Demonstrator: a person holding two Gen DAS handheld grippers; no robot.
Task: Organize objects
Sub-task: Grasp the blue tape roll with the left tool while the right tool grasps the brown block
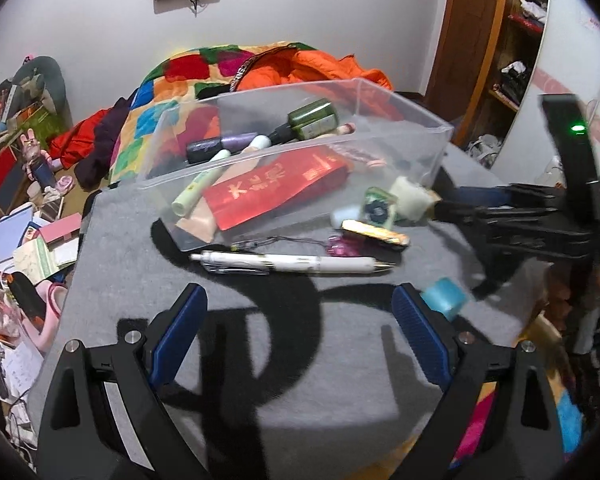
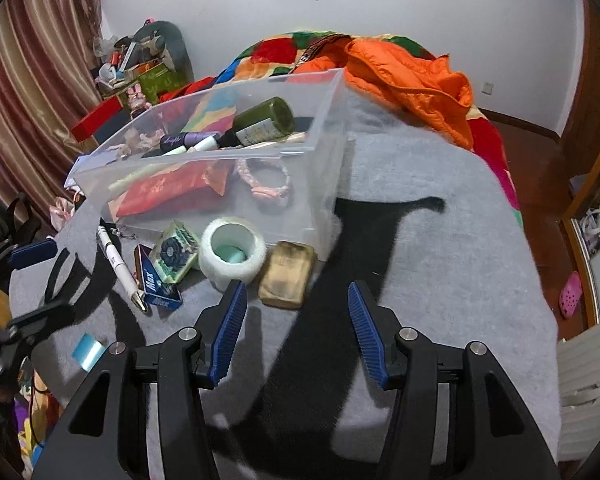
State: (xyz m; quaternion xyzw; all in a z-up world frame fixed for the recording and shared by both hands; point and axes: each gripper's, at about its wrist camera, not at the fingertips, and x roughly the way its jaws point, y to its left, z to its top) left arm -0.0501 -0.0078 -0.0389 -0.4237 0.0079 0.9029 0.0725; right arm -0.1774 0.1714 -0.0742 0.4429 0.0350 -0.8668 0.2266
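A clear plastic bin (image 1: 436, 148) (image 2: 328, 152) stands on the grey mat and holds a green bottle (image 1: 312, 120), tubes, a red packet (image 1: 276, 190) and a pink bracelet (image 2: 266, 184). In front of it lie a white pen (image 1: 296, 263) (image 2: 120, 264), a tape roll (image 2: 232, 252), a tan block (image 2: 286, 278), a blue Max staple box (image 2: 154, 284), a clear-cased trinket (image 2: 174, 252) and a small light-blue piece (image 1: 446, 296) (image 2: 87, 351). My left gripper (image 1: 300, 300) is open, short of the pen. My right gripper (image 2: 298, 294) is open, just short of the tape roll and tan block.
The grey mat (image 2: 440, 240) covers a bed with a colourful quilt and orange jacket (image 2: 412, 76) behind the bin. Cluttered books and boxes (image 1: 32, 240) lie on the floor to the left. A wooden wardrobe (image 1: 496, 40) stands at the right.
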